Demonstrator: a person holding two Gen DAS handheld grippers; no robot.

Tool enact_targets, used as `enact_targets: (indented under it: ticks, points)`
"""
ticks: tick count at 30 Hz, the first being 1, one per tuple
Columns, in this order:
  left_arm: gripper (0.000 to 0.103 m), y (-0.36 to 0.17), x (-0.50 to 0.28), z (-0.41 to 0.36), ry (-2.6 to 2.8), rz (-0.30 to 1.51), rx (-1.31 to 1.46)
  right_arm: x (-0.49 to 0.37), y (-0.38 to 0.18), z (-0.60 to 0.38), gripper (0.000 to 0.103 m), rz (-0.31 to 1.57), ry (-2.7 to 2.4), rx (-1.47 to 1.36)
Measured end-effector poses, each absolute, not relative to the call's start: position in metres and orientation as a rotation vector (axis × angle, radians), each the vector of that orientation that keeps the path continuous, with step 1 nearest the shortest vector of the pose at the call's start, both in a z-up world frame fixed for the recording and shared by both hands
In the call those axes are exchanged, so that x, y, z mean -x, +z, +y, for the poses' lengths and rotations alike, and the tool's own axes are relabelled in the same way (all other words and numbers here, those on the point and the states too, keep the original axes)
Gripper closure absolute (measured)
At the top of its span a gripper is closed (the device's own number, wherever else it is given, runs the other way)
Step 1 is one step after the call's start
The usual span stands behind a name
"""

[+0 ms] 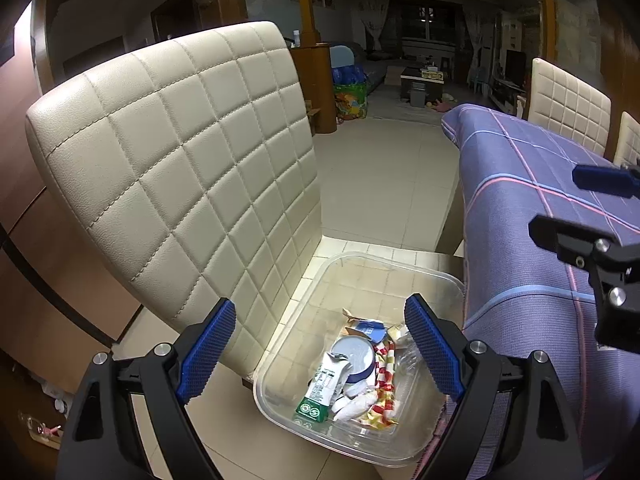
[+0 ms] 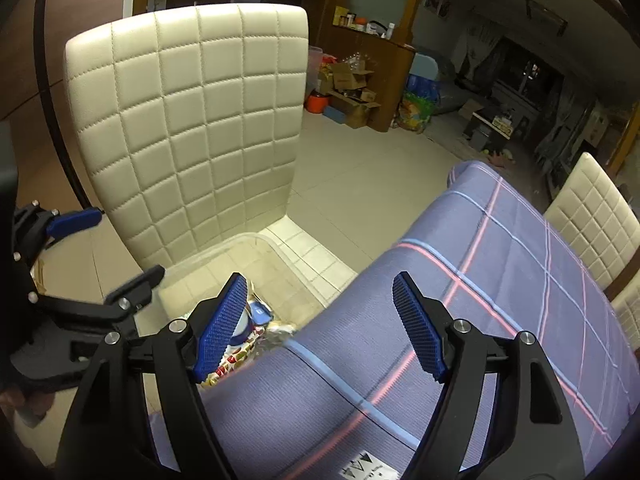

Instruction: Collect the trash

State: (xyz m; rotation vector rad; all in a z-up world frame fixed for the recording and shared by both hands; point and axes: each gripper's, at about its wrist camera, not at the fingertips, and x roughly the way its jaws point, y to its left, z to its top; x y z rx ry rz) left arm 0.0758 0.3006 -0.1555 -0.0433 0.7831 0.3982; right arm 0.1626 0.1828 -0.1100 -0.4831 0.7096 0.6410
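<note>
Blue-padded fingers (image 1: 208,354) of the left gripper (image 1: 320,356) are spread wide with nothing between them, held above a clear plastic bin (image 1: 400,272) set on a cream quilted chair (image 1: 180,168). Crumpled trash (image 1: 352,376) is piled in the bin's near corner. Likewise released, the right gripper (image 2: 320,328) is held over the plaid-covered table (image 2: 500,280) just beside the bin.

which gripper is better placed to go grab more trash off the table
Right. The right gripper hangs open above the purple tablecloth, while the left gripper hangs open over the clear bin on the chair. No trash shows on the cloth in view, though.
</note>
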Motion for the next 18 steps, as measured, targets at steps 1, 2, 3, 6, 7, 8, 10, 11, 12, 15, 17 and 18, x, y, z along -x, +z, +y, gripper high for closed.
enact_targets:
  ticks: [1,2,3,6,7,8,10,11,12,15,17,18]
  points:
    - [0.019,-0.155,-0.076,0.298,0.391,0.782,0.042,-0.164,-0.112,0.179,0.028,0.717,0.634,0.479]
    - [0.019,-0.154,-0.077,0.294,0.385,0.780,0.037,-0.165,-0.114,0.176,0.028,0.723,0.628,0.475]
    - [0.019,-0.154,-0.078,0.291,0.380,0.778,0.030,-0.167,-0.116,0.173,0.028,0.732,0.623,0.471]
    - [0.019,-0.152,-0.081,0.283,0.369,0.773,0.010,-0.170,-0.120,0.165,0.025,0.747,0.611,0.466]
    - [0.019,-0.151,-0.082,0.280,0.368,0.772,0.000,-0.170,-0.120,0.162,0.022,0.743,0.605,0.465]
    - [0.019,-0.151,-0.083,0.277,0.366,0.772,-0.003,-0.170,-0.119,0.159,0.020,0.740,0.601,0.463]
    - [0.019,-0.149,-0.084,0.273,0.358,0.772,-0.004,-0.170,-0.117,0.152,0.017,0.730,0.594,0.453]
    - [0.019,-0.148,-0.086,0.271,0.355,0.772,-0.006,-0.170,-0.116,0.149,0.017,0.728,0.592,0.449]
    - [0.019,-0.147,-0.087,0.269,0.354,0.772,-0.009,-0.170,-0.115,0.146,0.017,0.728,0.590,0.443]
    - [0.019,-0.144,-0.088,0.260,0.341,0.766,-0.020,-0.172,-0.113,0.136,0.014,0.724,0.578,0.427]
    - [0.019,-0.142,-0.089,0.253,0.333,0.760,-0.038,-0.172,-0.111,0.131,0.014,0.724,0.574,0.414]
    - [0.019,-0.141,-0.089,0.250,0.332,0.759,-0.043,-0.172,-0.111,0.128,0.014,0.726,0.571,0.409]
